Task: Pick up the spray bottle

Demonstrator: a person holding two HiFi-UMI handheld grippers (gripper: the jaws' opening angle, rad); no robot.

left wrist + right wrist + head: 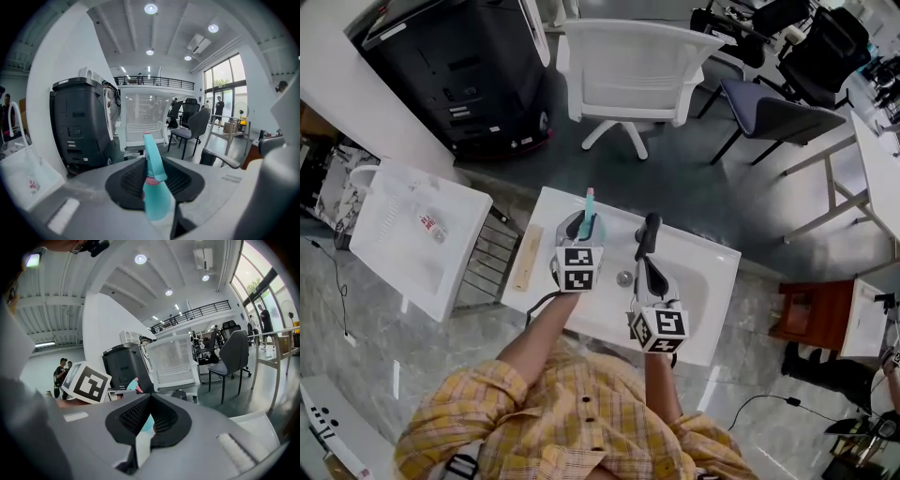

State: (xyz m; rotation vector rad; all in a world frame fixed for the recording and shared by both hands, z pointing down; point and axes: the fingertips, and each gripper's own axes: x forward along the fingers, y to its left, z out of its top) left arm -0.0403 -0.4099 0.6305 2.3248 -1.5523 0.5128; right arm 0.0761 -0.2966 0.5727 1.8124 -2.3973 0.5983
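Over white sink, left hand-held gripper clamped on spray bottle; right hand-held gripper closed, empty

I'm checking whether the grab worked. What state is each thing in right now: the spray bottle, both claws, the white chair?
spray bottle: gripped between the left jaws, nozzle sticking out past them.
left claw: shut on the spray bottle.
right claw: jaws close together, nothing between them.
white chair: upright, nobody in it.
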